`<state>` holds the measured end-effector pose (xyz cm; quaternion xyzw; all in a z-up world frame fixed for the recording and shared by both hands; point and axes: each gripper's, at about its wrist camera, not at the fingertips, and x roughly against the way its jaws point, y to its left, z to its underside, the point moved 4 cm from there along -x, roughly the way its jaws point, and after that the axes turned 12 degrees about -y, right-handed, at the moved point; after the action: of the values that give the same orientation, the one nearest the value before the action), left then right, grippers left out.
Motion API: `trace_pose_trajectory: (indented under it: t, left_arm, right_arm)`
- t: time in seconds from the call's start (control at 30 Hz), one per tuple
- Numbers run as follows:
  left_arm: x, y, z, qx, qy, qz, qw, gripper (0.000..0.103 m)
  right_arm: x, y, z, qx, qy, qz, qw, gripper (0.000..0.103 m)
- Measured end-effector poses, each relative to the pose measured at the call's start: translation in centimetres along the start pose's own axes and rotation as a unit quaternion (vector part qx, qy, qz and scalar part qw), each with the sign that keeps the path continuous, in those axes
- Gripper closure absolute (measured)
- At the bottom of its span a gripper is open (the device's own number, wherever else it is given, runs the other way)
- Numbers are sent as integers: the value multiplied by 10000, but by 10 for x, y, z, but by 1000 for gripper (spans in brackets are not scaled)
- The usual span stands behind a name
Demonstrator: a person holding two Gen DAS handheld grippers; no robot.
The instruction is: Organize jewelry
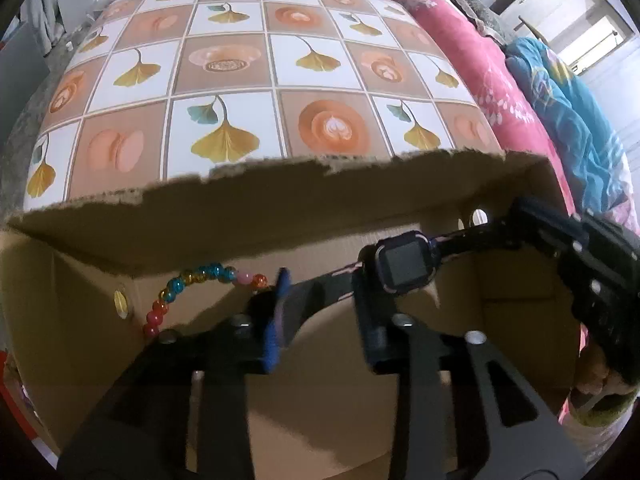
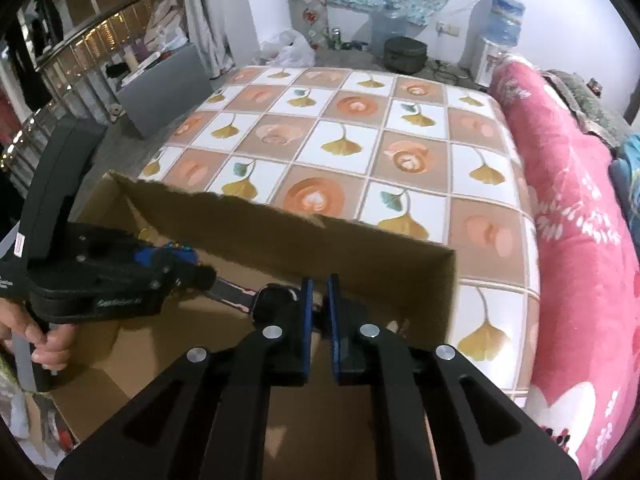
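A dark smartwatch (image 1: 404, 262) with a pink-edged strap hangs over the open cardboard box (image 1: 248, 216). My right gripper (image 2: 319, 312) is nearly shut on the watch strap (image 2: 316, 312), with the watch body (image 2: 274, 300) just left of its blue pads. In the left wrist view the right gripper (image 1: 560, 248) reaches in from the right. My left gripper (image 1: 320, 312) is open, its fingers either side of the strap; it also shows in the right wrist view (image 2: 192, 274). A colourful bead bracelet (image 1: 192, 284) lies by the box's far-left wall.
The box stands at the near edge of a table with a checked ginkgo-and-coffee cloth (image 2: 360, 152). A pink floral quilt (image 2: 572, 220) lies along the right. A grey panel (image 2: 164, 88) and shelves stand at the left.
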<state>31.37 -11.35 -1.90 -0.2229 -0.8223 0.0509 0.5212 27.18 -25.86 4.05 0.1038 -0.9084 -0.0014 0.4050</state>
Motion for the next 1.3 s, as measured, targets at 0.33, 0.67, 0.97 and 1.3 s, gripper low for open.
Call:
trace_pose_trajectory:
  t: [0.33,0.67,0.97,1.3]
  left_arm:
    - [44,-10,-4,29,-498,416,9979,44]
    - [110,-12,8,-125,-1022,709,9922,40]
    - [186,-12,66,-473,-1511,1007,9822,29]
    - [214,12,169,-700,-1978,507,9764,18]
  right_arm:
    - [28,-12,-16,-176,-381,135,9990,89]
    - [52,-4,-15,-149,-548,193,9982,88]
    - [96,2,-2,-441,-853,-138,9953,74]
    - [180,24,68,-917,-1485,-883,9807,57]
